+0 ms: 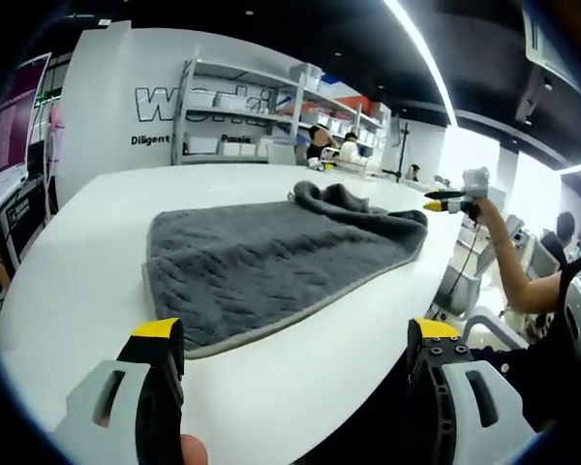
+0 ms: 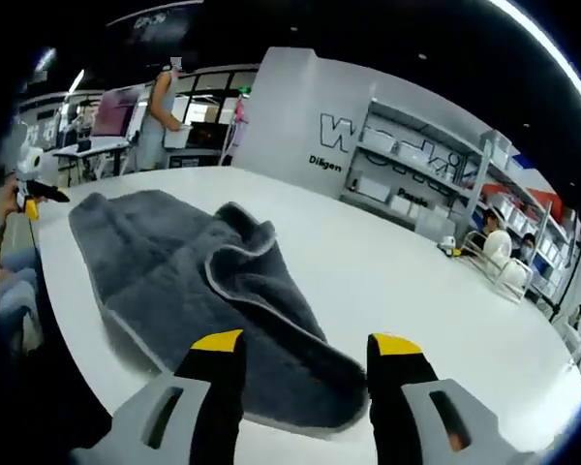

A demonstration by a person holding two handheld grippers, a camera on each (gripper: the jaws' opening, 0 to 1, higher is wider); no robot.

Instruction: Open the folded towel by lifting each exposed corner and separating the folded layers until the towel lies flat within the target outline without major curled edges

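Broadly, a big white round-edged table [image 1: 77,281] carries everything, its bare top running out toward the shelving [image 1: 242,116] that stands against the white wall with dark lettering [image 2: 339,131] behind it.

On that table lies the grey towel [image 1: 261,266], by far the largest thing on the surface. In the left gripper view it lies mostly flat, its pale hem following the near edge, while the far end is bunched into a rumpled fold [image 1: 344,201] near the table's edge. In the right gripper view the same towel [image 2: 174,262] shows a folded-over layer with a curled hem [image 2: 247,247] near its middle (so it is not flat yet), and its near corner lies just in front of the jaws.

The left gripper [image 1: 295,339] hangs above the near edge of the table with its yellow-tipped jaws wide apart, holding nothing; the towel's near hem is just beyond them. The right gripper [image 2: 305,344] also has its jaws spread, nothing between them, poised over the towel's near corner without clearly touching it. Seen from the left gripper view, the right gripper [image 1: 455,201] sits beside the towel's bunched end, with the person's forearm [image 1: 508,262] behind it.

Smallest, a dish rack [image 2: 499,257] sits far off on the table.
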